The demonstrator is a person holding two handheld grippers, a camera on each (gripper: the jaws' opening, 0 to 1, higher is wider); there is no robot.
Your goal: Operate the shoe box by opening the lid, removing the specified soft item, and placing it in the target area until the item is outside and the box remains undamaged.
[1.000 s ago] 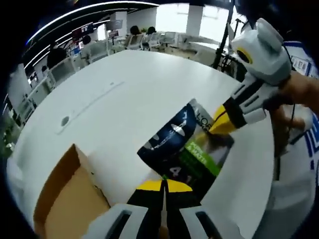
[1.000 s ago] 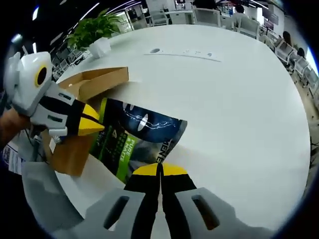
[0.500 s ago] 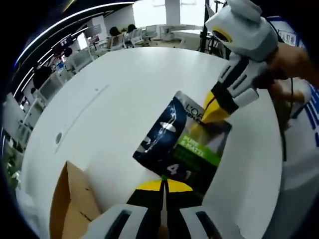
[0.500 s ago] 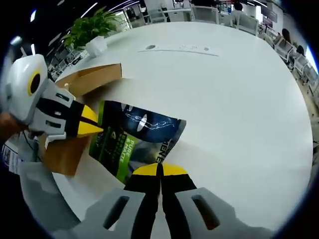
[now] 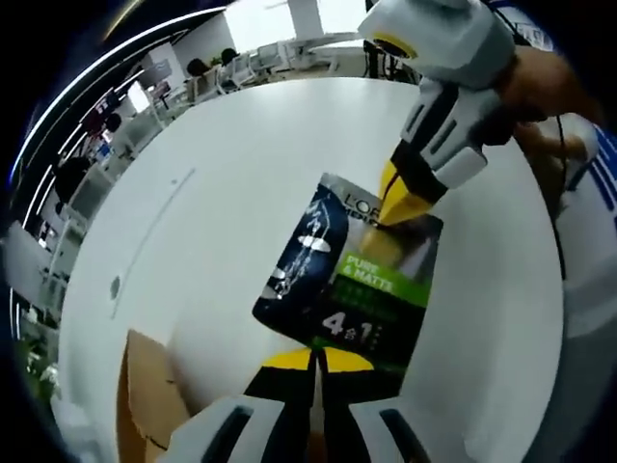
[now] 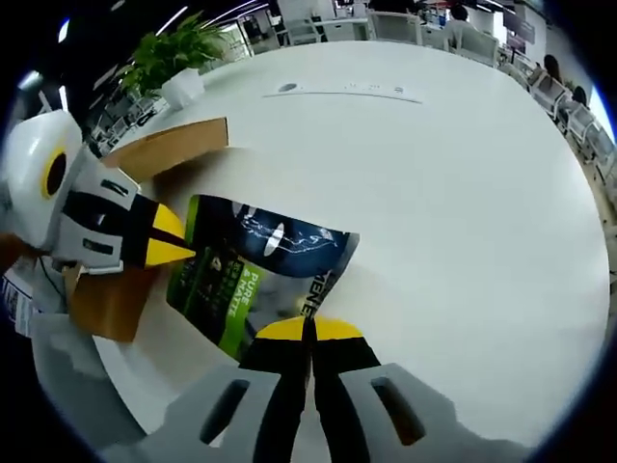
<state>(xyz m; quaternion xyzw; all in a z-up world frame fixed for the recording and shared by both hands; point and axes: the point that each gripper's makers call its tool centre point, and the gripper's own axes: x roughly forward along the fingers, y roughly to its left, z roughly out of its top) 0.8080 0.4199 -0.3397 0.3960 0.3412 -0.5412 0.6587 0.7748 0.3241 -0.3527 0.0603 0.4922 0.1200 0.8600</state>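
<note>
One flat printed pouch [image 5: 352,275], out of the box and held above the white table [image 5: 212,212], pinched at opposite edges by both hand-held grippers: left hand-held gripper [image 5: 318,359] clamped on its near edge, right hand-held gripper [image 6: 308,331] clamped on the far one. Likely light, limp and slick-skinned; best gripped at the sealed edges, not mid-panel. One brown cardboard shoe box [image 6: 145,193] just beside. Two grippers, one pouch, one box.

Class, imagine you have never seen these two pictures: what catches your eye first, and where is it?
A dark blue and green pouch is held over the white table, pinched at opposite edges by the left gripper and the right gripper. Beside it sits the brown cardboard shoe box.
</note>
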